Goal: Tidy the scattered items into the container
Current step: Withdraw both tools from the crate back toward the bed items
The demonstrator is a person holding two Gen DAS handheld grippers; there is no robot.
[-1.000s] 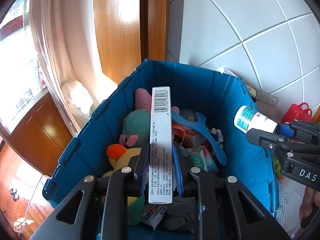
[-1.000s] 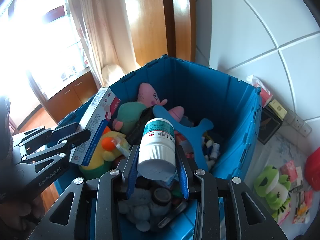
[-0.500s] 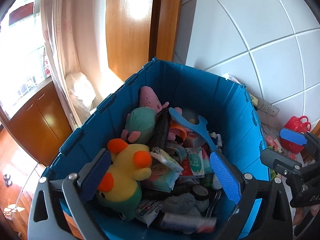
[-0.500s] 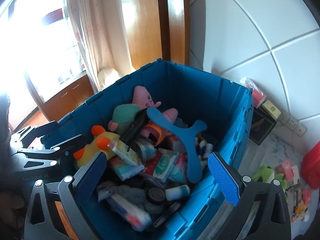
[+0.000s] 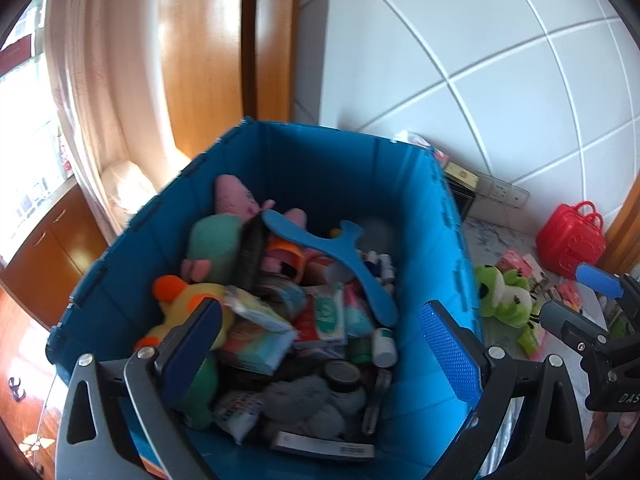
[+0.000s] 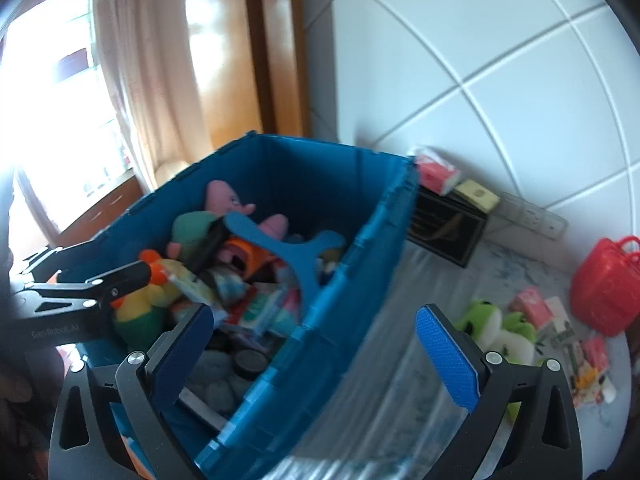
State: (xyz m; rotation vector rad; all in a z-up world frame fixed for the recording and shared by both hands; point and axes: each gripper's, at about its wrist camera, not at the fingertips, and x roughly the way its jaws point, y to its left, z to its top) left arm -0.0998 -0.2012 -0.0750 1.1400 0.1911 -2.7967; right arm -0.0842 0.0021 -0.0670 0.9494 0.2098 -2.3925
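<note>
The blue bin (image 5: 332, 160) is packed with plush toys, packets, a blue boomerang (image 5: 332, 248), a white barcoded box (image 5: 320, 446) and a white bottle (image 5: 384, 346). My left gripper (image 5: 320, 332) hangs open and empty over its near side. My right gripper (image 6: 314, 332) is open and empty too, straddling the bin's (image 6: 320, 176) right rim. Each gripper shows in the other's view: the right gripper (image 5: 592, 292) at the far right, the left gripper (image 6: 100, 284) at the left. A green frog plush (image 6: 496, 328) lies on the counter outside the bin.
A red case (image 6: 608, 288), pink packets (image 6: 532, 304) and small cards lie right of the bin. A black box (image 6: 444, 228) with a tissue pack (image 6: 436, 172) on it stands against the tiled wall. A curtain and wooden door are behind the bin.
Both grippers opened: the left let the long white box go, the right the white bottle, and both now lie in the bin. Both grippers then swung right.
</note>
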